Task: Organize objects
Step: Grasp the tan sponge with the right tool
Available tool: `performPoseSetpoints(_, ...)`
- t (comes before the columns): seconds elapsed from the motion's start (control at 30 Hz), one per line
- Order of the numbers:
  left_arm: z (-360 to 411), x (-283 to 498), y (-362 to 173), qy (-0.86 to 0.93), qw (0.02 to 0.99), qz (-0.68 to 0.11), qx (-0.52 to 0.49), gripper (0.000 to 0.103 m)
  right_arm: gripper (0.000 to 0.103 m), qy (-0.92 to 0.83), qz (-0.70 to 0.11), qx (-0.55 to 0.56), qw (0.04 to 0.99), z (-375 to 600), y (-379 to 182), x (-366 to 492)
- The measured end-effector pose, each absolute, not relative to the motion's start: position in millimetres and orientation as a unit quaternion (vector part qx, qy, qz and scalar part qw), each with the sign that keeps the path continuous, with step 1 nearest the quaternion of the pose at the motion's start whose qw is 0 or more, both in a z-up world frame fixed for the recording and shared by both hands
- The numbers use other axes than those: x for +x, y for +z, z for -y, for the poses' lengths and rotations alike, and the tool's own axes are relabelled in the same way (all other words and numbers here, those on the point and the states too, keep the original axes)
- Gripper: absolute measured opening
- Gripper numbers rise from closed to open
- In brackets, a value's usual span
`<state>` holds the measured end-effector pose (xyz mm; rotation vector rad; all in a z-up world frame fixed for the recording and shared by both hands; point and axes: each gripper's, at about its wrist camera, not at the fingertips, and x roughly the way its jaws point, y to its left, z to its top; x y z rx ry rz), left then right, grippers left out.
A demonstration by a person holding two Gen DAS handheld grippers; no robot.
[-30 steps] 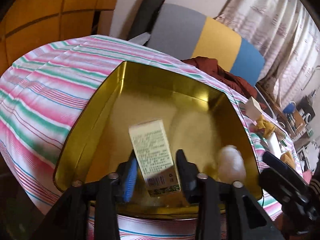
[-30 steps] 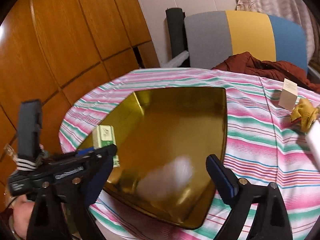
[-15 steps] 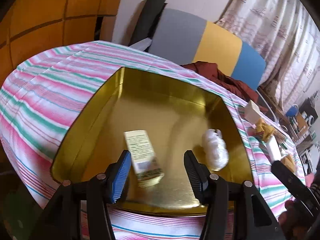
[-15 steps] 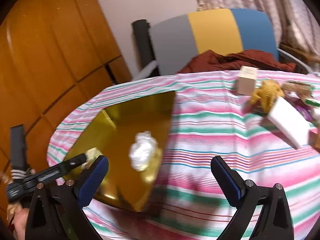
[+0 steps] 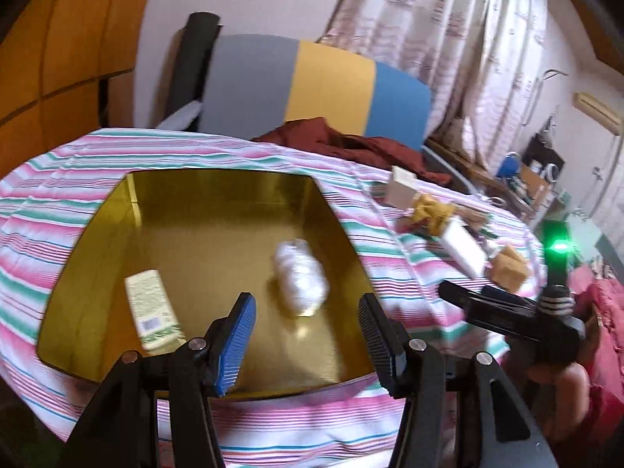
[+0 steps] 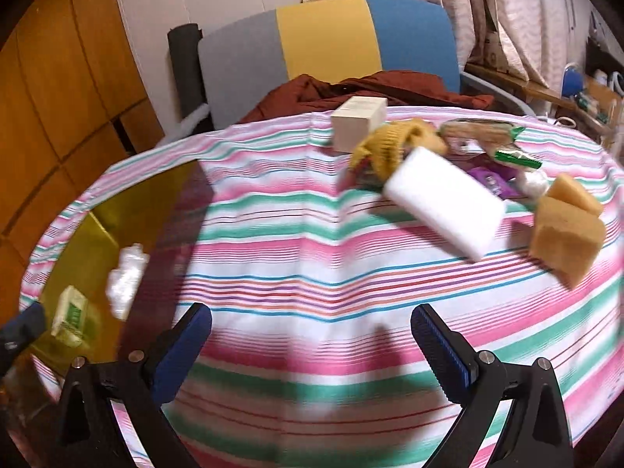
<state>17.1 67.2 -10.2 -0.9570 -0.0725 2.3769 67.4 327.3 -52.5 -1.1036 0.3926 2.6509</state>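
Left claw spread wide and empty, hanging over the near edge of the gold tin. Inside the tin, a small printed carton lying flat just left of the blue pad, and a white crinkly bundle resting ahead, between the fingers but untouched. Right claw likewise wide apart and holding nothing, poised above bare striped cloth on the counter, facing the loose pile well apart from the tin. Nearest in that pile, a white block lying tilted; probably foam, so light and squashy, best pinched across its short width near the middle, gently enough not to crush it. Just right of it, a tan sponge: soft, springy, likely to bulge out of a tight squeeze, so taken low across its flat sides. Farther back, a cream box, stiff and easy to grip on opposite faces, touching a yellow knitted thing, limp and better gathered at its bulk. Beyond, a green wrapper and a purple packet, thin, probably slippery. Much blur, so finer detail uncertain.
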Motion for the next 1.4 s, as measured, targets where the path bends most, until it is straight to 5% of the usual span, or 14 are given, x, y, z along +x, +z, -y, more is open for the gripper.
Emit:
performPoseSetpoints(0.43, -112, 45, -7, 0.868, 0.344, 0.016, -0.358, 0.063, 0.103, 0.917, -0.05, -0.367, 0.145, -417, -46, 35)
performPoseSetpoints(0.93, -139, 49, -2, 0.863, 0.352, 0.01, -0.363, 0.063, 0.103, 0.924, -0.127, -0.361, 0.017, -390, -50, 55)
performPoseSetpoints(1.4, -197, 53, -10, 0.823, 0.399, -0.002, -0.404, 0.064, 0.103, 0.919, -0.067, -0.335, 0.195, -507, -38, 106)
